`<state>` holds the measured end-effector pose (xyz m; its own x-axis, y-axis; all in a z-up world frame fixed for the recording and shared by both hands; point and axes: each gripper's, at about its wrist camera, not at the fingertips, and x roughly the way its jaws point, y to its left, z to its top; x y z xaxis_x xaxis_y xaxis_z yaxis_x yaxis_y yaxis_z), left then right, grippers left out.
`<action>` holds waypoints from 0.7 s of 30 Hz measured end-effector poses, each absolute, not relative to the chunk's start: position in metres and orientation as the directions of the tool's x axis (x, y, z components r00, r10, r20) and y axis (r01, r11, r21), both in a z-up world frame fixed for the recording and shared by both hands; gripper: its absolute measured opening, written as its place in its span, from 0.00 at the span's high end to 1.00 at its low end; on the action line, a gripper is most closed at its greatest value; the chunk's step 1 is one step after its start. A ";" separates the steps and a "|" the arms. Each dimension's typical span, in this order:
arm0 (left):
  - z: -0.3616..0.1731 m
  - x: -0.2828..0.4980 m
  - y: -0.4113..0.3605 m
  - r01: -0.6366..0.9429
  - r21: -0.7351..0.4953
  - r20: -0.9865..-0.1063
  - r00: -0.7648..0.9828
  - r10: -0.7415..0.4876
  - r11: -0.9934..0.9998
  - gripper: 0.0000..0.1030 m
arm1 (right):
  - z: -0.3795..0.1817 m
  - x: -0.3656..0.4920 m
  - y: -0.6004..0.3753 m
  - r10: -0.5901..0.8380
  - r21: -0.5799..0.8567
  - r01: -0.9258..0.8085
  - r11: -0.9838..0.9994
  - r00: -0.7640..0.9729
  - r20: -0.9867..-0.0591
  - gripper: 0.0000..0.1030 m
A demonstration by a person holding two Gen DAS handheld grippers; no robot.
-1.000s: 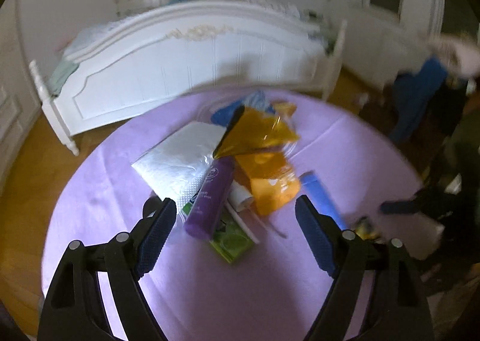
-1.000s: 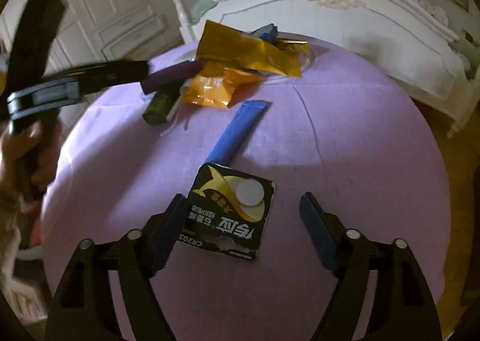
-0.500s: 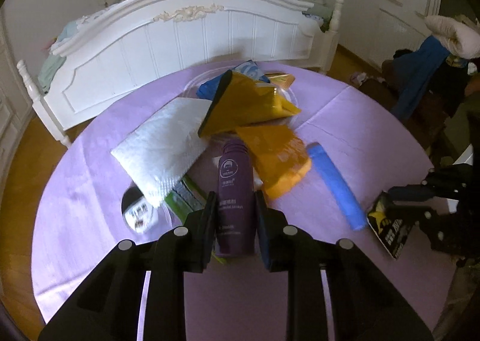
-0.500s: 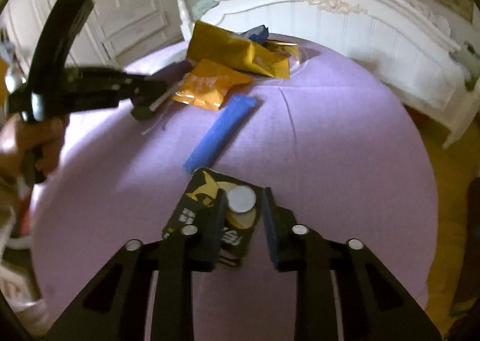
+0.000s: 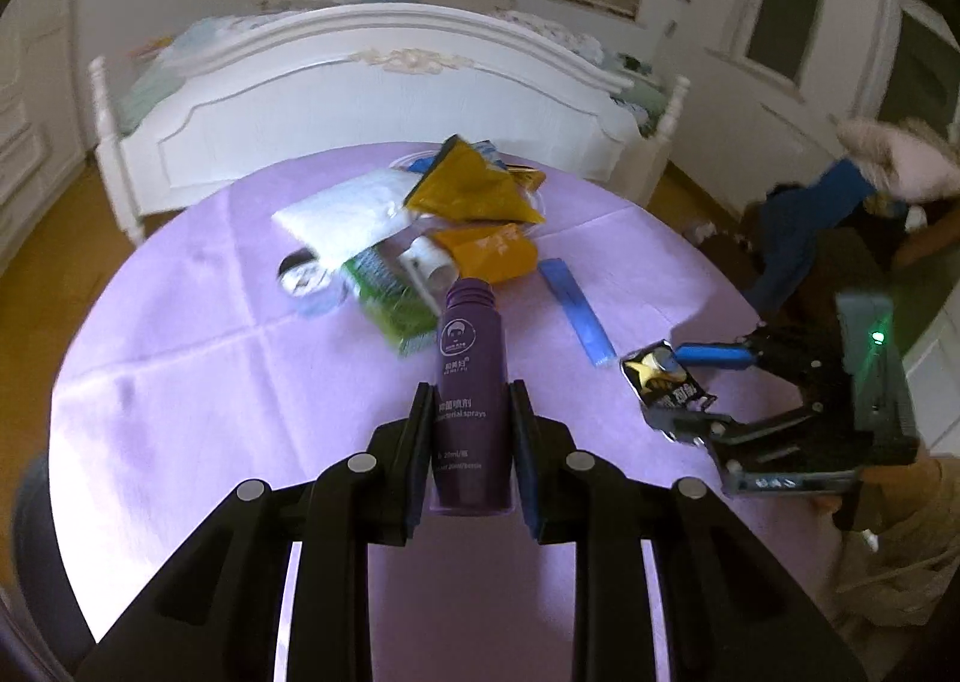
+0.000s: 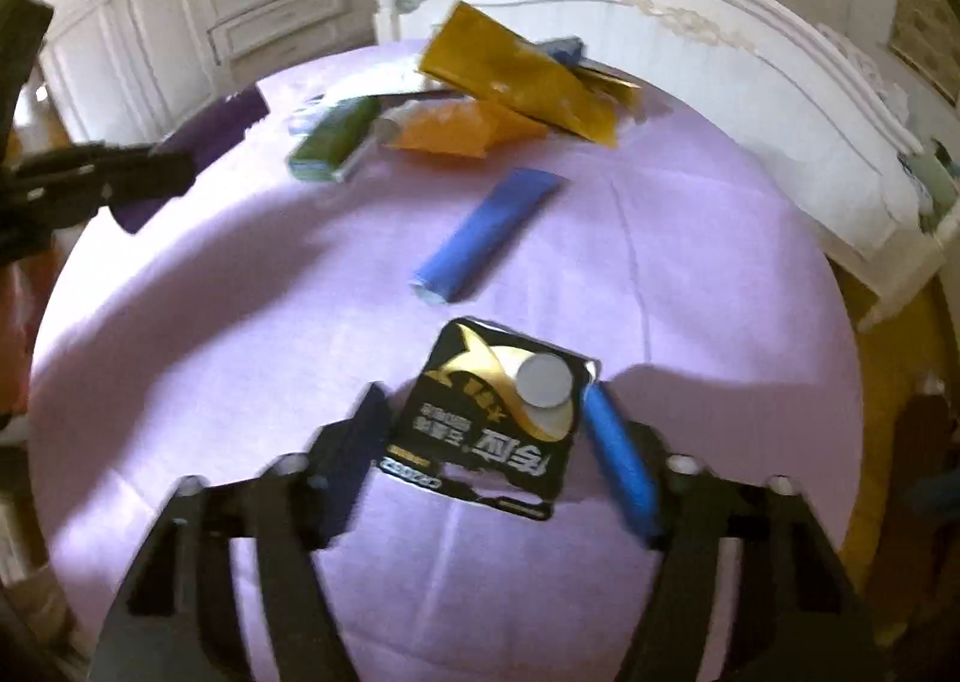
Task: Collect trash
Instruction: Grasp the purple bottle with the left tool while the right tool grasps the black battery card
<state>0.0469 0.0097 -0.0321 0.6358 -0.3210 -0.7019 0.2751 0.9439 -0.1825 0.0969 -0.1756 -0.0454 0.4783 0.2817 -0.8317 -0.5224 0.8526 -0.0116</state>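
Trash lies scattered on a round purple worktop (image 5: 180,358) near a white bed (image 5: 372,100). The left claw (image 5: 471,418) is clamped on a purple spray bottle (image 5: 469,382), held above the cloth. The right claw (image 6: 489,430) has just been widening; a black battery card (image 6: 504,412) sits between its pads, contact unclear. A blue wrapper (image 6: 486,232) and yellow wrappers (image 6: 516,76) lie beyond.

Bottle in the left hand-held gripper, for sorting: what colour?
Purple bottle; clearest in left wrist view.
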 end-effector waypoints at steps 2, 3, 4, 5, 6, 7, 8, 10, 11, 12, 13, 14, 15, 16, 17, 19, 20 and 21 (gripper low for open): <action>-0.035 0.036 0.017 0.247 -0.218 -0.689 0.646 -0.329 0.944 0.76 | -0.042 0.094 -0.175 0.304 0.008 -0.537 0.844 0.467 -0.830 0.78; -0.036 0.029 0.018 0.236 -0.229 -0.684 0.652 -0.328 0.945 0.76 | -0.041 0.091 -0.174 0.304 0.005 -0.539 0.842 0.467 -0.830 0.84; -0.037 0.023 0.021 0.222 -0.242 -0.675 0.661 -0.328 0.945 0.76 | -0.040 0.090 -0.177 0.324 0.029 -0.540 0.841 0.459 -0.828 0.89; -0.037 0.020 0.023 0.215 -0.252 -0.669 0.666 -0.330 0.944 0.76 | -0.040 0.092 -0.181 0.351 0.069 -0.538 0.840 0.443 -0.825 0.90; -0.037 0.016 0.025 0.207 -0.264 -0.663 0.671 -0.333 0.942 0.76 | -0.039 0.094 -0.188 0.404 0.145 -0.531 0.835 0.413 -0.816 0.90; -0.038 0.011 0.027 0.198 -0.275 -0.657 0.675 -0.335 0.941 0.76 | -0.039 0.098 -0.195 0.437 0.193 -0.522 0.831 0.397 -0.807 0.90; -0.039 0.009 0.029 0.194 -0.281 -0.655 0.677 -0.335 0.940 0.76 | -0.038 0.098 -0.200 0.447 0.213 -0.512 0.832 0.392 -0.805 0.90; -0.042 0.002 0.031 0.187 -0.297 -0.652 0.677 -0.342 0.936 0.76 | -0.035 0.099 -0.211 0.432 0.207 -0.493 0.845 0.400 -0.808 0.73; -0.043 -0.001 0.031 0.185 -0.302 -0.649 0.678 -0.344 0.935 0.76 | -0.034 0.098 -0.217 0.409 0.187 -0.476 0.859 0.420 -0.810 0.44; -0.045 -0.003 0.030 0.184 -0.307 -0.646 0.681 -0.346 0.934 0.76 | -0.033 0.097 -0.221 0.385 0.167 -0.457 0.874 0.440 -0.811 0.28; -0.046 -0.006 0.030 0.183 -0.310 -0.643 0.682 -0.347 0.933 0.76 | -0.033 0.096 -0.225 0.368 0.156 -0.435 0.887 0.463 -0.806 0.15; -0.046 -0.007 0.029 0.182 -0.312 -0.641 0.684 -0.348 0.933 0.76 | -0.033 0.095 -0.228 0.366 0.166 -0.420 0.892 0.458 -0.810 0.15; -0.048 -0.009 0.029 0.182 -0.315 -0.637 0.687 -0.349 0.932 0.76 | -0.035 0.094 -0.227 0.368 0.175 -0.417 0.892 0.444 -0.817 0.15; -0.049 -0.010 0.029 0.181 -0.322 -0.633 0.689 -0.354 0.929 0.76 | -0.038 0.094 -0.223 0.356 0.169 -0.412 0.895 0.432 -0.829 0.16; -0.050 -0.011 0.029 0.179 -0.332 -0.629 0.690 -0.358 0.926 0.76 | -0.042 0.096 -0.218 0.333 0.148 -0.412 0.899 0.425 -0.842 0.18; -0.053 -0.011 0.030 0.174 -0.345 -0.623 0.692 -0.364 0.922 0.76 | -0.045 0.095 -0.199 0.237 0.017 -0.428 0.904 0.467 -0.852 0.22; -0.055 -0.011 0.030 0.174 -0.351 -0.622 0.691 -0.368 0.920 0.76 | -0.045 0.095 -0.193 0.234 0.000 -0.438 0.899 0.481 -0.845 0.29; -0.056 -0.012 0.032 0.175 -0.354 -0.620 0.691 -0.371 0.919 0.76 | -0.043 0.098 -0.189 0.242 0.009 -0.437 0.899 0.482 -0.842 0.32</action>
<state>-0.0115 0.0315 -0.0559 0.6910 -0.3710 -0.6204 0.1749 0.9186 -0.3544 0.0977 -0.1893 -0.0434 0.4816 0.2424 -0.8422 -0.4368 0.8995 0.0091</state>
